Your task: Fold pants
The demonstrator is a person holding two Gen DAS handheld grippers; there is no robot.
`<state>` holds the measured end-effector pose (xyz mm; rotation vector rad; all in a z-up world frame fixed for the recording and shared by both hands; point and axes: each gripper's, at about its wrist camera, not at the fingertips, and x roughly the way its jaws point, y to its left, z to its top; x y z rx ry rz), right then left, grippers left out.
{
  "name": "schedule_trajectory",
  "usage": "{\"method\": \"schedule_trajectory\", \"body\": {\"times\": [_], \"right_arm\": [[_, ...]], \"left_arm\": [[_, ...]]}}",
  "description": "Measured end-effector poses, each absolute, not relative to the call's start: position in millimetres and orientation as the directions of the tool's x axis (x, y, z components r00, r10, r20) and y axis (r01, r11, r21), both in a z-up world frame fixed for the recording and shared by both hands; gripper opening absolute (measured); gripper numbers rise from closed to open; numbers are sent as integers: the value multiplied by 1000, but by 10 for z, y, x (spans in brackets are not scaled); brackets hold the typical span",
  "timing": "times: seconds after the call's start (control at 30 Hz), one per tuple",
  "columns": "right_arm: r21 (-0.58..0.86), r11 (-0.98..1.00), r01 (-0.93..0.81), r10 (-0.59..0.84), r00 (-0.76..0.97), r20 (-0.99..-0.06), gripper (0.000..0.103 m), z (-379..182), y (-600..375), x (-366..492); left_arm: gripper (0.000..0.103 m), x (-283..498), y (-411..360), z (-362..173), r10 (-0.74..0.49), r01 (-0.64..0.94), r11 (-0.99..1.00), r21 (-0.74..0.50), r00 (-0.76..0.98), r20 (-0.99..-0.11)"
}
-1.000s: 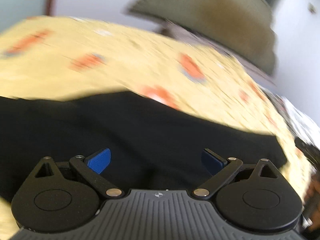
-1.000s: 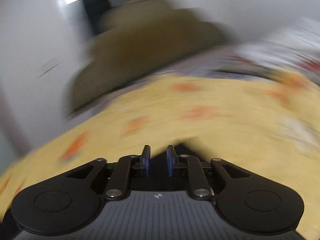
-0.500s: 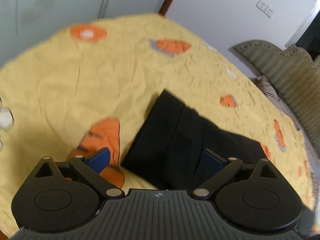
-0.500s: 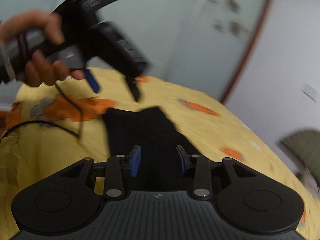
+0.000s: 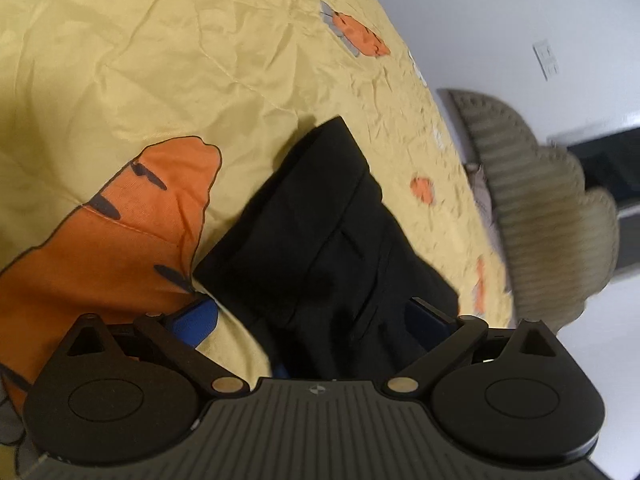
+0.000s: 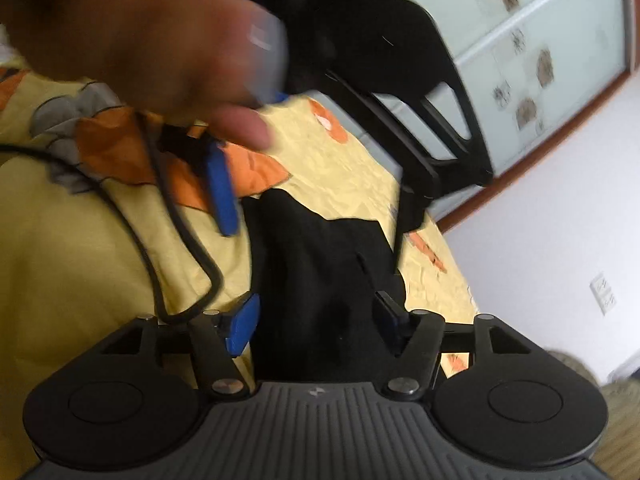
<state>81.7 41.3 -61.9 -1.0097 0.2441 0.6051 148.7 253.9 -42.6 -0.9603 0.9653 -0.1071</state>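
Black pants [image 5: 320,224] lie folded into a compact bundle on a yellow bedsheet [image 5: 160,60] with orange prints. My left gripper [image 5: 312,320] is open, its blue pads wide apart just above the bundle's near edge, empty. In the right wrist view the pants [image 6: 320,272] lie straight ahead. My right gripper [image 6: 316,320] is open over their near end, holding nothing. The left gripper [image 6: 312,204] also shows there, open and hovering above the pants' far end, held by a blurred hand [image 6: 140,28].
A black cable [image 6: 180,248] loops over the sheet at left of the pants. A beige scalloped headboard or chair [image 5: 540,208] stands beyond the bed's right edge. A white wall with a socket [image 5: 546,58] and a frosted glass wardrobe [image 6: 520,40] bound the room.
Both grippers swung round from blurred views of the bed to face the folded pants. The right gripper opened wider. The left gripper came closer over the bundle.
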Motion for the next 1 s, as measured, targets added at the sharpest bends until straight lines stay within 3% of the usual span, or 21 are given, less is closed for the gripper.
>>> {"method": "schedule_trajectory", "body": {"times": [0.17,0.23,0.27,0.33,0.4,0.5,0.77,0.87,0.93,0.97,1.0], "right_arm": [[-693,423,-584,367,810,-458,62,-625,360,831],[-730,396,-557,367,825,-430,62,-649,396,794],[-752,382,-537,371,834,-408,61,-680,375,732],[-771,376,-514,373,846,-382,57,-717,379,759],[-775,369,-513,367,846,-386,20,-745,465,842],[-791,345,-505,362,849,-385,13,-808,498,880],[-620,442,-649,498,752,-432,11,-448,587,956],[-602,431,-672,490,735,-470,15,-484,756,1024],[-542,458,-705,469,709,-526,21,-519,728,1124],[-503,483,-717,476,697,-536,23,-469,642,1128],[-437,514,-739,504,672,-543,23,-362,476,1111]], "left_arm": [[96,1513,2588,-481,-479,-333,536,-776,637,-604],[85,1495,2602,-458,-466,-320,539,-779,657,-593],[72,1497,2603,-448,-456,-317,546,-776,665,-592],[59,1520,2590,-421,-454,-287,571,-769,671,-587],[38,1552,2569,-410,-457,-264,594,-760,666,-589],[23,1547,2581,-419,-435,-265,611,-745,674,-597],[18,1121,2588,-19,-193,-243,774,-585,789,-583],[18,1188,2654,-71,-181,-288,777,-561,750,-636],[22,1236,2617,-90,-158,-297,804,-515,729,-666],[32,1213,2595,-55,-143,-294,815,-500,735,-663],[35,1181,2559,14,-118,-288,830,-477,746,-655]]}}
